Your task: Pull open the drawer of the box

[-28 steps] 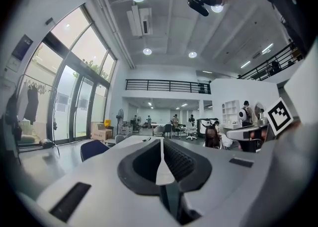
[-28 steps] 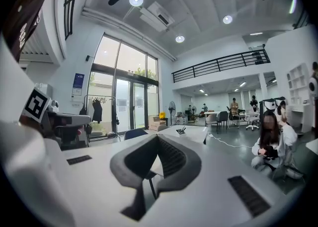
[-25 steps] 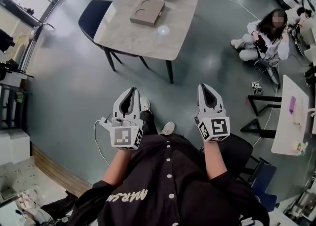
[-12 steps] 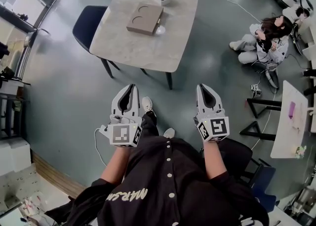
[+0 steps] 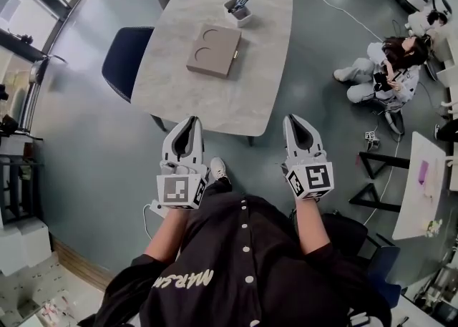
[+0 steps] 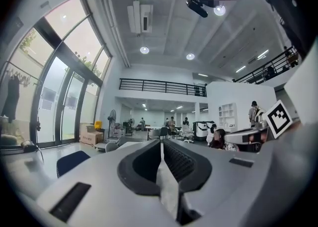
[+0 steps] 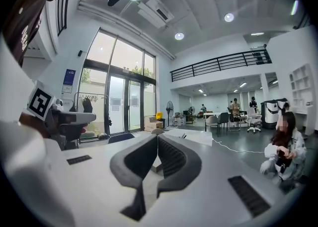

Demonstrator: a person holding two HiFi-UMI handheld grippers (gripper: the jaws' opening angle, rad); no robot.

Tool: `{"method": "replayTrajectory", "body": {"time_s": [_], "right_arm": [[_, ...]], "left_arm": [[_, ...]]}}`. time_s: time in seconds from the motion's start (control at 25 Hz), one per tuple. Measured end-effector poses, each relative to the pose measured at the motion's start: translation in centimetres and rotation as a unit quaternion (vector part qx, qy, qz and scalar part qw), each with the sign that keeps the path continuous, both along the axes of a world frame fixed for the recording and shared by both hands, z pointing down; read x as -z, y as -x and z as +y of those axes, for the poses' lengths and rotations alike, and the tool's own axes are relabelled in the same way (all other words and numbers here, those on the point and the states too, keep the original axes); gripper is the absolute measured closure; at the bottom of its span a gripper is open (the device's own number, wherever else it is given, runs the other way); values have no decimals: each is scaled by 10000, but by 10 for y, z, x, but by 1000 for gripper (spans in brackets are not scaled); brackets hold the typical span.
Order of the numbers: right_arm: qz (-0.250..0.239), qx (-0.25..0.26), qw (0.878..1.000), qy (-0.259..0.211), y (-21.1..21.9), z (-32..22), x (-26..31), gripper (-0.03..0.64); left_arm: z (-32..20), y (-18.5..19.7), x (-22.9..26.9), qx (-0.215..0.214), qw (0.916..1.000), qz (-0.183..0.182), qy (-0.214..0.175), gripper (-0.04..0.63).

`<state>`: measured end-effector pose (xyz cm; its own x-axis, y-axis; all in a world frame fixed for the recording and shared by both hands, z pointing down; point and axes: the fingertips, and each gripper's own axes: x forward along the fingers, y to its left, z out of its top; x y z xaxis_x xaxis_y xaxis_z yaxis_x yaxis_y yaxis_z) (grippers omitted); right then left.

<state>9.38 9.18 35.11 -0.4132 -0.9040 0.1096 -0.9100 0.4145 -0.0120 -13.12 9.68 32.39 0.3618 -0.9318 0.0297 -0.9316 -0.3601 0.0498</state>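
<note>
A flat brown box [image 5: 214, 51] with two round recesses in its top lies on the grey table [image 5: 179, 96], about mid-table. Both grippers hang in front of the person's chest, short of the table's near edge and well away from the box. My left gripper [image 5: 192, 121] is shut with nothing in it; in the left gripper view its jaws [image 6: 162, 144] meet at the tips. My right gripper [image 5: 293, 120] is shut and empty too, its tips [image 7: 157, 137] together in the right gripper view, where the box [image 7: 156, 164] shows low between the jaws.
A small holder with pens [image 5: 238, 8] stands on the table beyond the box. A dark blue chair [image 5: 125, 61] is tucked at the table's left side. A person [image 5: 386, 68] sits on the floor to the right, beside a white desk [image 5: 422, 179].
The table and box have drawn nearer in the head view; the table's near edge now lies just beyond both gripper tips. Both grippers have stayed shut.
</note>
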Motion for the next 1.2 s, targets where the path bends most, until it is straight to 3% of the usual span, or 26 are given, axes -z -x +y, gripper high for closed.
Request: {"method": "replayTrajectory", "body": {"time_s": [0.56,1.2], "right_arm": [[78,-211,9995,206,29,-85,-4,618],[-44,342,9992,195,-29,-186,-10,617]], "left_arm": [[-92,25,-4,-296,9994,68,146,569],[-167,-44,-2,128,9998,-156,57,569]]}}
